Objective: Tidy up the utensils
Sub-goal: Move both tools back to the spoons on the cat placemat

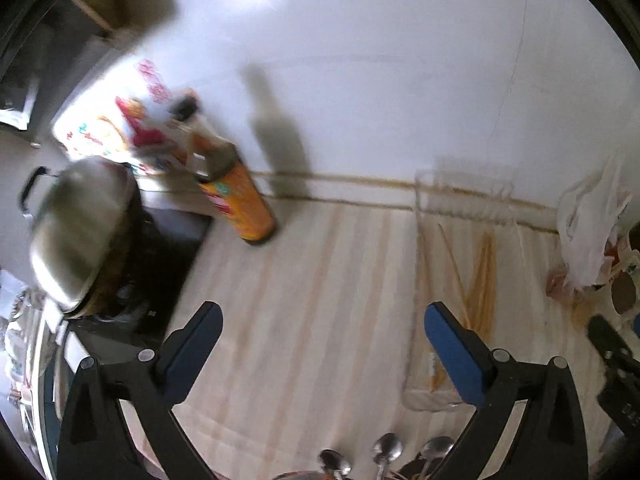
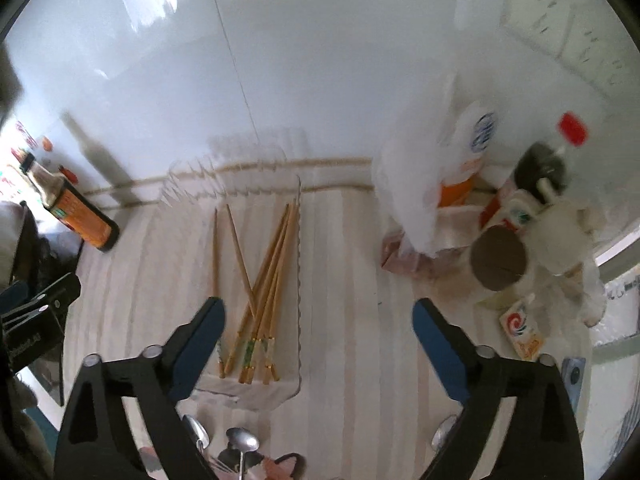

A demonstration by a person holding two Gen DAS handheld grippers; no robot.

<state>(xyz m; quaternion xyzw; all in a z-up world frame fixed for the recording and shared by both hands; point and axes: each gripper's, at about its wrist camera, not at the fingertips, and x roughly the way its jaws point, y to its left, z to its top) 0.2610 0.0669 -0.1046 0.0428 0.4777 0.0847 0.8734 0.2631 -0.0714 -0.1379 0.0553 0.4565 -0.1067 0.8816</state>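
Several wooden chopsticks [image 2: 260,288] lie in a clear plastic tray [image 2: 298,264] on the striped counter; they also show in the left wrist view [image 1: 482,280]. Several metal spoons [image 2: 242,442] stand in a holder at the bottom edge, bowls up, also seen in the left wrist view [image 1: 386,450]. My right gripper [image 2: 316,318] is open and empty, above the near end of the tray. My left gripper [image 1: 322,322] is open and empty, over bare counter left of the tray [image 1: 422,240].
An orange-labelled sauce bottle [image 1: 240,200] stands by the back wall, also in the right wrist view [image 2: 76,212]. A steel pot [image 1: 78,232] sits on a black cooktop at left. Bottles, a white plastic bag [image 2: 412,184] and packets crowd the right corner.
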